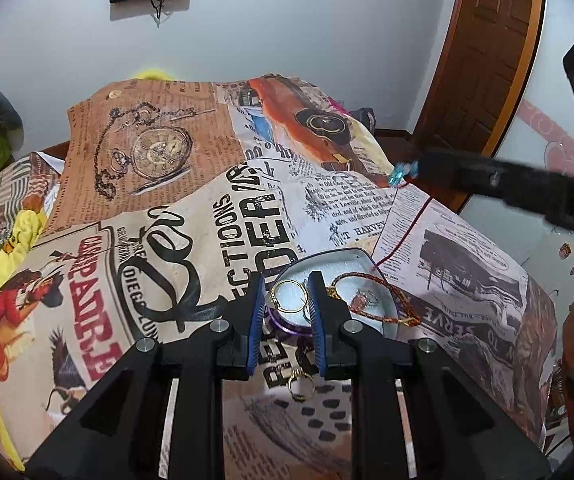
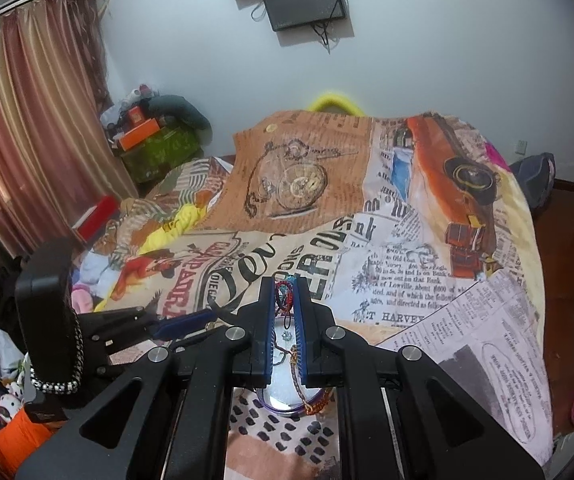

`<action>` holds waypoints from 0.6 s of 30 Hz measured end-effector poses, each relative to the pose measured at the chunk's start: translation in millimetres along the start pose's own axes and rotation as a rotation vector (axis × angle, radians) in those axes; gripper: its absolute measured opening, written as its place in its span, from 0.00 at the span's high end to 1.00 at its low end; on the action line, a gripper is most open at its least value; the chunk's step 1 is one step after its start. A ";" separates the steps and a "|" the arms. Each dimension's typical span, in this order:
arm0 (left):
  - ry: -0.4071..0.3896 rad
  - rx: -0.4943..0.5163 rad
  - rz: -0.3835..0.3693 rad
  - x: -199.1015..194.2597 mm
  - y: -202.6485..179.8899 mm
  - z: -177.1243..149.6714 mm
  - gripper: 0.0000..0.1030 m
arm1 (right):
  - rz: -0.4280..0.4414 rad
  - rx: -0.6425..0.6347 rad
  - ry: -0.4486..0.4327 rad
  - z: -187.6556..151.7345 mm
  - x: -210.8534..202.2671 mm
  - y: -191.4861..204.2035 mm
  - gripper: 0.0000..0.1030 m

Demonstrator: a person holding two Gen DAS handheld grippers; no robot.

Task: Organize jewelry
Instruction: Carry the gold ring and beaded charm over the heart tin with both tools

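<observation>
A purple-rimmed tin (image 1: 375,264) with a white lining lies on the printed bedspread. It holds gold hoop earrings (image 1: 289,296), a red-and-gold braided cord (image 1: 383,316) and a small ring. My left gripper (image 1: 285,312) is open, its fingers around the hoops at the tin's near rim. A loose gold hoop (image 1: 301,384) lies on the cloth below it. My right gripper (image 2: 285,300) is shut on a red thread bracelet with blue beads (image 2: 285,292), held above the tin (image 2: 283,400); its red thread (image 1: 407,224) hangs down to the tin.
The bedspread (image 1: 167,208) covers the bed. A wooden door (image 1: 483,52) stands at the right, curtains (image 2: 27,140) at the left. Boxes and clothes (image 2: 151,128) pile beside the bed. A screen (image 2: 303,0) hangs on the wall.
</observation>
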State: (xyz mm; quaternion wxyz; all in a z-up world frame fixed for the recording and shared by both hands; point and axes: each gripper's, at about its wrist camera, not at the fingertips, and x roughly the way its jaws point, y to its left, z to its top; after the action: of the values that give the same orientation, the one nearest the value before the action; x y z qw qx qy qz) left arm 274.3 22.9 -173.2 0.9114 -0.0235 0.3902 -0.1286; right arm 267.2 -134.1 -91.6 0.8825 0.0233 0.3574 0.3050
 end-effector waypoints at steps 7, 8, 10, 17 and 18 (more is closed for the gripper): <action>0.049 -0.010 -0.026 23.7 3.3 3.3 0.80 | 0.005 0.015 0.059 -7.1 26.7 -7.4 0.92; 0.052 -0.008 -0.026 25.4 2.7 2.6 0.80 | 0.006 0.018 0.067 -8.5 29.8 -8.6 0.92; 0.060 -0.004 -0.026 30.8 1.0 1.8 0.80 | 0.010 0.026 0.086 -11.3 36.1 -11.9 0.92; 0.070 0.025 -0.025 41.6 -6.8 0.9 0.80 | 0.005 0.028 0.142 -19.6 53.5 -18.5 0.92; 0.071 0.028 -0.026 42.4 -7.5 0.6 0.80 | 0.005 0.028 0.149 -20.6 55.4 -19.6 0.92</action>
State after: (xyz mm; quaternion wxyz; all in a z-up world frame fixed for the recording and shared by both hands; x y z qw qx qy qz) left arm 301.3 4.9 -201.6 0.8955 -0.0112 0.4200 -0.1466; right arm 295.0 -122.9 -146.1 0.8523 0.0140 0.4261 0.3031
